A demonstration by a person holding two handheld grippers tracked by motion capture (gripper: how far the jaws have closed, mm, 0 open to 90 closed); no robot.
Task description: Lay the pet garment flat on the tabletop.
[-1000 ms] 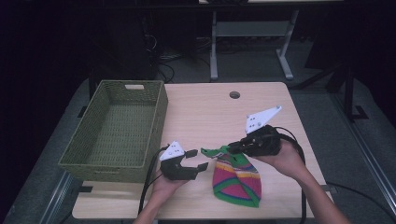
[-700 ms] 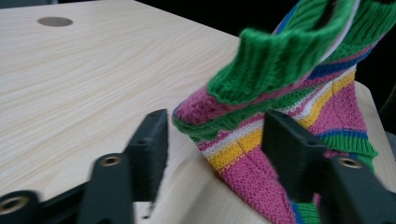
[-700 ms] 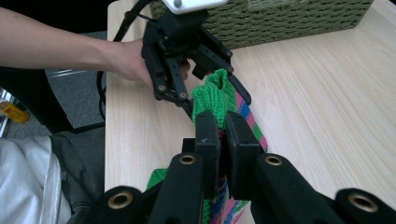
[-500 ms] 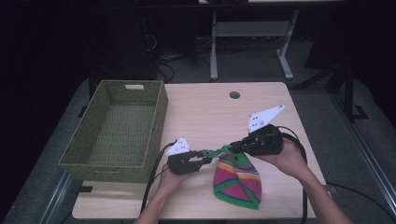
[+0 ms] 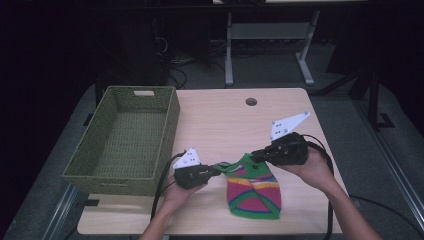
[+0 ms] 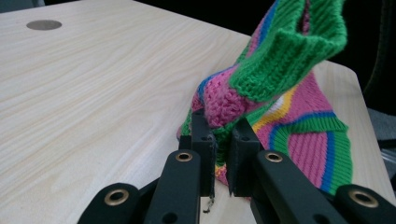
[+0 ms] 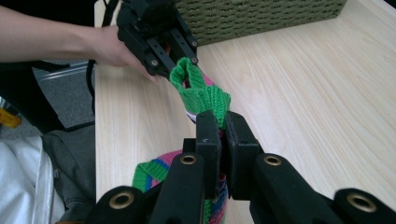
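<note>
The high view looks forward and down over the whole counter [image 5: 280, 120] from afar. Each gripper view rides close behind its own jaws, low over the wood; all three share the knitted cloth [image 5: 252, 187].

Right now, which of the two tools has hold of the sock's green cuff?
The right tool: it pinches the green cuff of the sock. The left tool grips a pink and blue part lower down.

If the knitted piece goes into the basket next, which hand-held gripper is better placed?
Probably the left hand-held gripper: it already pinches the knitted piece and sits right beside the basket.
</note>
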